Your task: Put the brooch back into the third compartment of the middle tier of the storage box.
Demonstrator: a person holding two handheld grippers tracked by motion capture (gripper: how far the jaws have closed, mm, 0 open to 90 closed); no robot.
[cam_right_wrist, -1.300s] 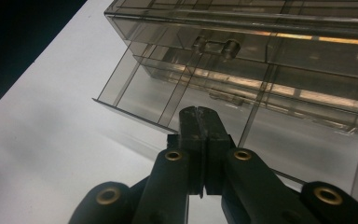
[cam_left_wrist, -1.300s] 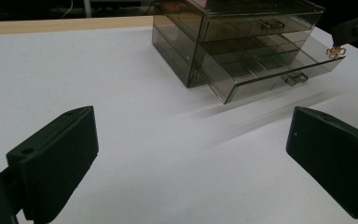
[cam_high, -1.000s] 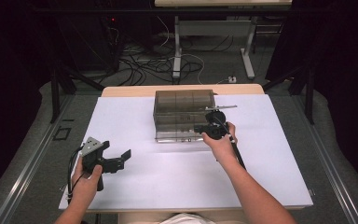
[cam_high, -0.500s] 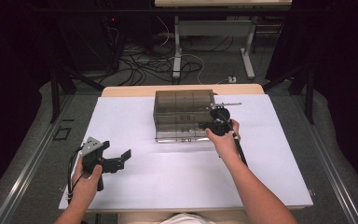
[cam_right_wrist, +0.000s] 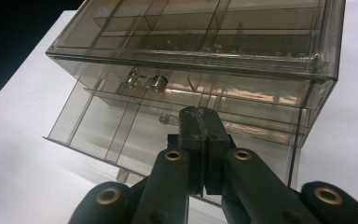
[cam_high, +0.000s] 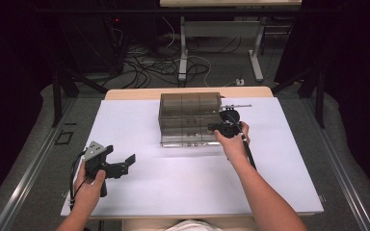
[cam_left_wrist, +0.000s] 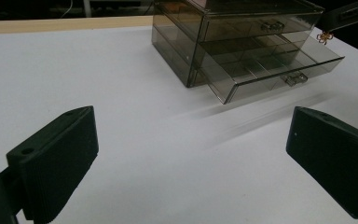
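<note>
A smoky clear drawer box [cam_high: 190, 108] [cam_left_wrist: 242, 28] [cam_right_wrist: 205, 42] stands at the far middle of the white table top [cam_high: 173, 192]. Its lower drawer [cam_left_wrist: 270, 65] [cam_right_wrist: 121, 126] is pulled out, with divided compartments inside. My right gripper [cam_high: 212, 127] [cam_right_wrist: 199, 122] is shut, its tip over the open drawer's right end. A tiny gold trinket [cam_left_wrist: 325, 36] hangs from that tip. My left gripper [cam_high: 120, 156] [cam_left_wrist: 191, 158] rests open near the table's front left, with nothing between its jaws, pointing toward the box.
The upper drawer's handle [cam_right_wrist: 144, 80] is closed flush with the box front. A thin metal rod [cam_high: 236, 106] lies to the right of the box. Bare white surface stretches between the left gripper and the box. Cables and table legs lie on the floor beyond the far edge.
My right gripper has shifted slightly to the right along the box front. The left gripper has stayed where it was.
</note>
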